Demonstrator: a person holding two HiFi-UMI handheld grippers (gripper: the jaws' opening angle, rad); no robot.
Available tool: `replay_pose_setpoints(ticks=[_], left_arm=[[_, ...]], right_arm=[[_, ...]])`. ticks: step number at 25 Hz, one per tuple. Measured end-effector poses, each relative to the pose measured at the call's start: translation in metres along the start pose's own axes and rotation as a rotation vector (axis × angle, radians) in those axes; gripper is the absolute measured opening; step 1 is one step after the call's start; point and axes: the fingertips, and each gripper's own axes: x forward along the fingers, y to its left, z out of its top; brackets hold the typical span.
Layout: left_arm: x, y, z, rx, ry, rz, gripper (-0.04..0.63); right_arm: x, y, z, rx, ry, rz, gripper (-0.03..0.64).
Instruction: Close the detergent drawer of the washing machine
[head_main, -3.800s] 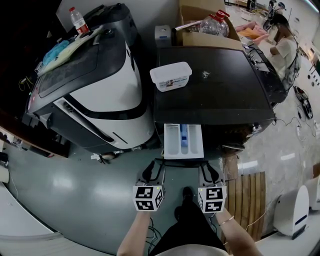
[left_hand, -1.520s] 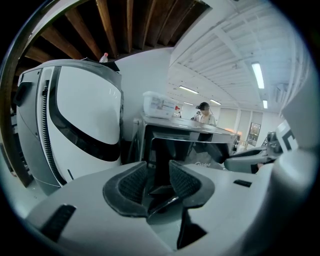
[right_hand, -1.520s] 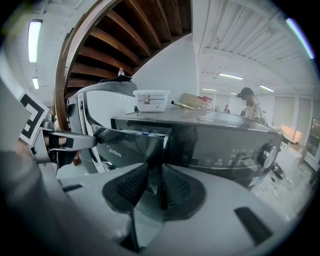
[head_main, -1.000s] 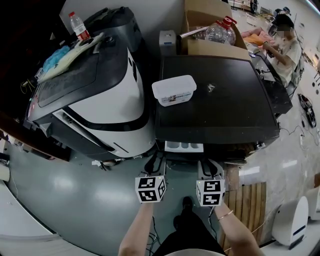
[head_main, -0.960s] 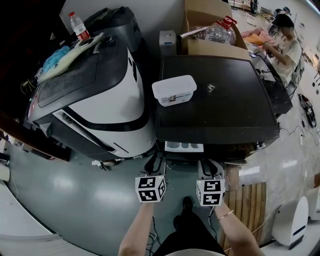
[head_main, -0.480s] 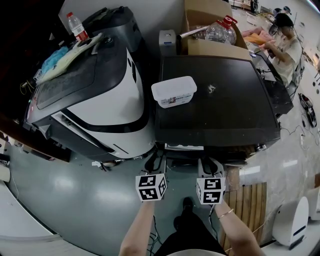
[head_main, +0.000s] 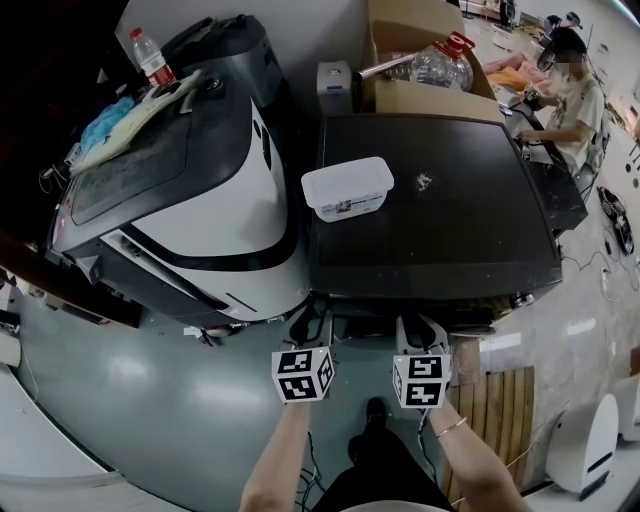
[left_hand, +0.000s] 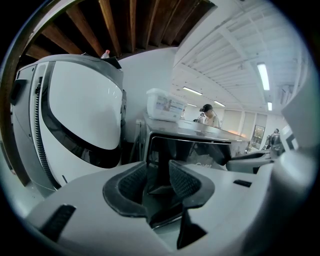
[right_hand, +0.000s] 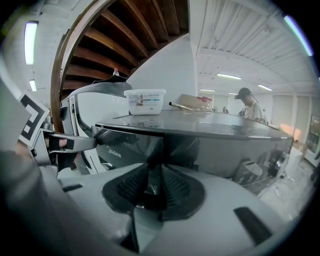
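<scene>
Drawer travel looks finished: the detergent drawer (right_hand: 120, 145), which stuck out toward the person moments ago, now sits flush in the left of the washing machine (head_main: 440, 200) front. The left tool (head_main: 311, 325) and right tool (head_main: 420, 330) hover just near of it, jaws slightly apart, holding nothing.

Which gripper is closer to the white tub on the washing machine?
Left. The left gripper is almost straight below the white tub in the head view; the right gripper is farther right.
</scene>
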Motion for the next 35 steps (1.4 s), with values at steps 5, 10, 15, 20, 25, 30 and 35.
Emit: replay_pose_setpoints(ticks=[5,10,15,20,25,30,35], left_arm=[[0.004,0.001,0.002,-0.004,-0.001,0.0,0.123],[0.006,0.001,0.003,-0.006,-0.001,-0.005,0.123],[0.007,0.001,0.004,0.008,0.011,-0.012,0.123],[0.006,0.002,0.004,0.001,0.012,-0.01,0.126],[-0.001,0.003,0.008,0.016,0.0,-0.008,0.133],[-0.011,0.002,0.015,0.031,-0.009,-0.006,0.133],[-0.03,0.0,0.021,0.044,-0.027,0.005,0.132]], right_arm=[[0.004,-0.002,0.003,0.003,0.001,-0.005,0.087],[0.005,-0.002,0.004,0.016,0.005,-0.008,0.087],[0.006,-0.003,0.004,0.025,0.016,-0.001,0.087],[0.005,-0.002,0.005,0.005,0.014,-0.003,0.087],[-0.003,-0.006,0.013,0.018,-0.019,-0.005,0.087],[-0.016,-0.006,0.022,0.02,-0.044,-0.008,0.087],[-0.033,0.004,0.028,0.02,-0.072,0.026,0.087]])
